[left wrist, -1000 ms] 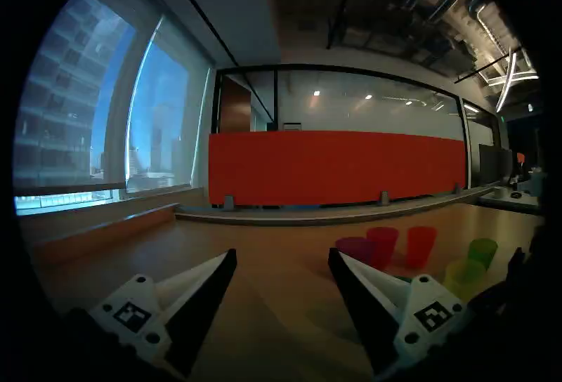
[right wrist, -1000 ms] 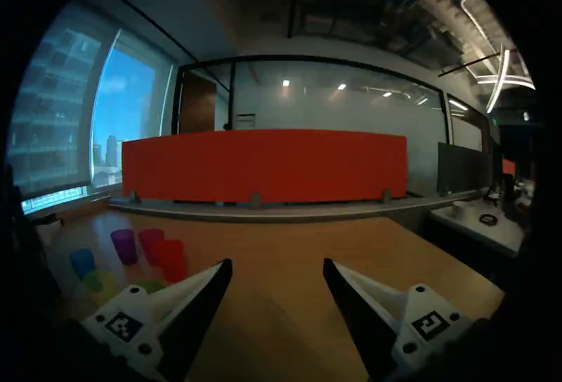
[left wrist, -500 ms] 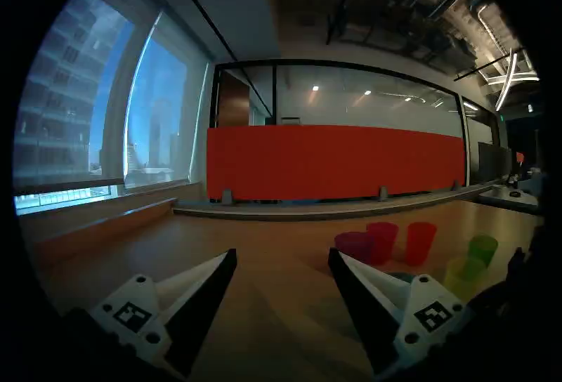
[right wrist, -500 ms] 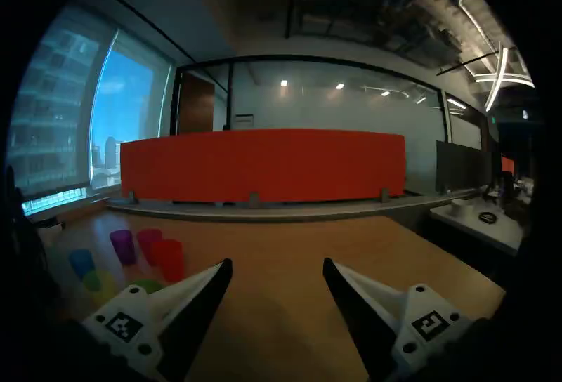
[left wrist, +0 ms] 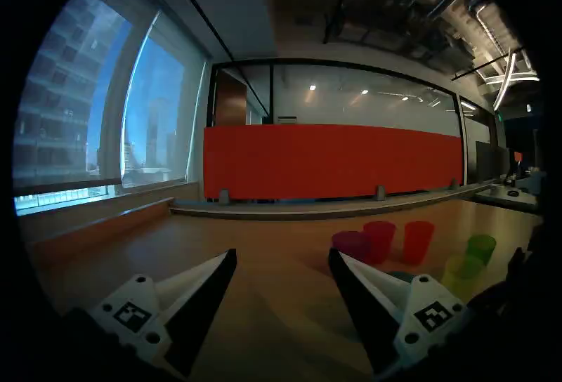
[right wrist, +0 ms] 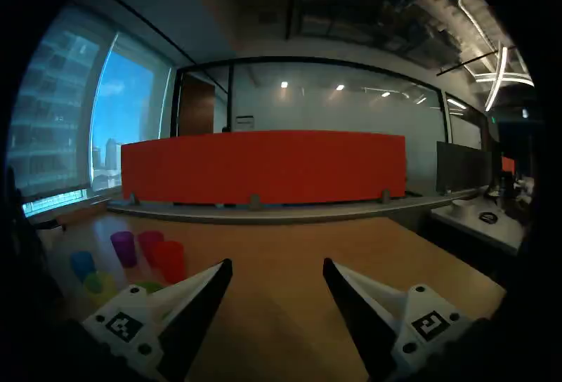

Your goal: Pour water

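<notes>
Holding the left white two-finger claw (left wrist: 281, 264) released above the light-brown wooden tabletop (left wrist: 281, 326), fingers spread wide and gripping nothing. Seeing a cluster of translucent plastic tumblers ahead of its right finger: the purple tumbler (left wrist: 349, 244) just past the fingertip, the crimson tumbler (left wrist: 379, 239) close behind it, the orange-red tumbler (left wrist: 417, 240) beside that, then the green tumbler (left wrist: 482, 248) and the yellow-green tumbler (left wrist: 460, 272) further to the right. Noting the cluster and the long red desk partition (left wrist: 330, 161) now sitting slightly higher and further left in the left gripper view than a second ago, a small drift only.

Holding the right white two-finger claw (right wrist: 276, 269) likewise released and empty over the same tabletop. Finding the tumblers ahead and to the left of its left finger, the small blue tumbler (right wrist: 82, 265) furthest left among them. Seeing next to no change here since a second ago, tumblers and partition keeping their places in the right gripper view. Not making out any water in the tumblers.
</notes>
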The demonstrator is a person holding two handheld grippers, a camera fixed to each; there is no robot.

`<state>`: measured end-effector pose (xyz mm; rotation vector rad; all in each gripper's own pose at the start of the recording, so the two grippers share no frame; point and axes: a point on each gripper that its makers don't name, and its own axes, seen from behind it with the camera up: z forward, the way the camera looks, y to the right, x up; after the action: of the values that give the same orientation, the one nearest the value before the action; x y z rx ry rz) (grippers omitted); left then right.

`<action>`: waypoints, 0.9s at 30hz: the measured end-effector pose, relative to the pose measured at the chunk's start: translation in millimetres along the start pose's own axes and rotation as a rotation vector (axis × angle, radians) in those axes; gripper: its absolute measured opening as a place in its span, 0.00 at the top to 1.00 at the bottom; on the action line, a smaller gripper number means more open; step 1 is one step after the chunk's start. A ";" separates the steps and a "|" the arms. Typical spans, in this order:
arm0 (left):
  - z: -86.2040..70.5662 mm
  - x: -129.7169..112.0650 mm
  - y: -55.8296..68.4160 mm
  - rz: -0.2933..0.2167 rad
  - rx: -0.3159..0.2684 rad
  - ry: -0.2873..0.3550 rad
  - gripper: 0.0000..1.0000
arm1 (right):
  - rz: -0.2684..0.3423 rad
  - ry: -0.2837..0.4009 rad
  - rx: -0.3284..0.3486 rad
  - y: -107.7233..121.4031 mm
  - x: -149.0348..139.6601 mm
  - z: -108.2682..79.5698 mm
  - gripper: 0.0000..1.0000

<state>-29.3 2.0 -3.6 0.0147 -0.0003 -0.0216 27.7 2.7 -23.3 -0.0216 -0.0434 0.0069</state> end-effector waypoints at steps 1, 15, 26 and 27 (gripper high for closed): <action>0.0 0.0 0.0 0.000 0.000 0.000 0.03 | 0.000 0.000 0.002 -0.6 0.0 0.5 0.00; -0.2 -1.1 -0.2 -0.001 0.000 -0.001 0.03 | -0.007 0.022 0.029 -9.4 2.3 11.9 0.00; -0.3 -1.1 0.1 0.000 0.000 0.000 0.03 | -0.021 0.059 0.037 -20.6 7.2 26.5 0.00; -0.3 -1.0 0.1 0.000 0.000 0.000 0.03 | -0.025 0.061 0.036 -21.8 6.7 27.9 0.00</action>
<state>-30.3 2.1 -4.0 0.0148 -0.0007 -0.0217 33.3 -18.4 5.3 0.0149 0.0178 -0.0184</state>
